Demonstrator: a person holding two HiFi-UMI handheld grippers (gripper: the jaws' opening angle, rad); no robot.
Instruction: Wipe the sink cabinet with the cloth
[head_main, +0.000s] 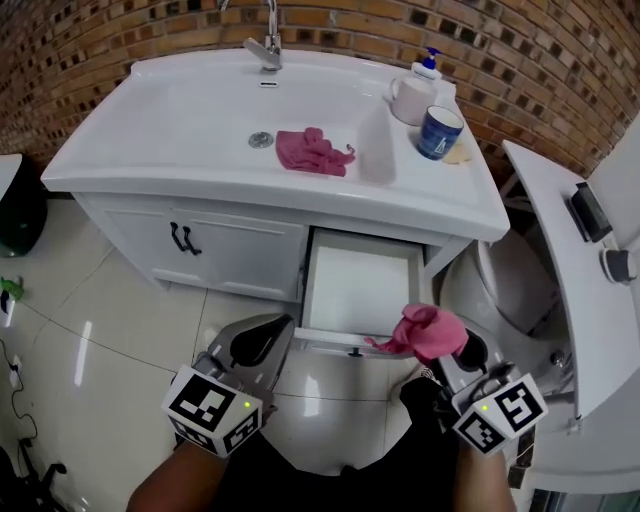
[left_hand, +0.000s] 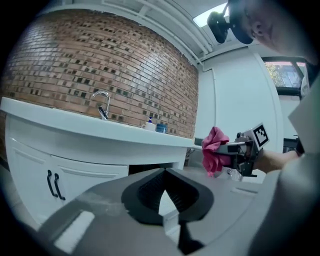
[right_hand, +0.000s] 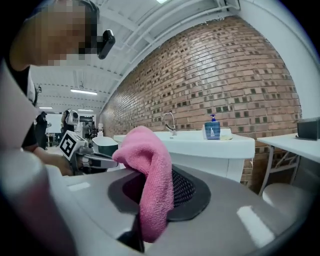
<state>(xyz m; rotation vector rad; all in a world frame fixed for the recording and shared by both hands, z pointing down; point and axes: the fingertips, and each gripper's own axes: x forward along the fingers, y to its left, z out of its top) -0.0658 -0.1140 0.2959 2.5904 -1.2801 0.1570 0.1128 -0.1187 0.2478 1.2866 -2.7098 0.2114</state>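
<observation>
Nearest, the left gripper (head_main: 255, 340) hangs low before the sink cabinet (head_main: 240, 250), its jaws closed tip to tip on nothing. Beside it, the right gripper (head_main: 450, 345) is clamped on a pink cloth (head_main: 428, 328), which bunches over the jaw tips and droops down between them. The cloth sits just off the front right corner of the open drawer (head_main: 310, 290), whether touching I cannot tell. Farther on, a second pink cloth (head_main: 312, 150) lies crumpled in the basin (head_main: 180, 120), right of the drain. At the top's back right corner stand a blue mug (head_main: 438, 132), a white mug (head_main: 408, 98) and a soap bottle (head_main: 428, 62).
</observation>
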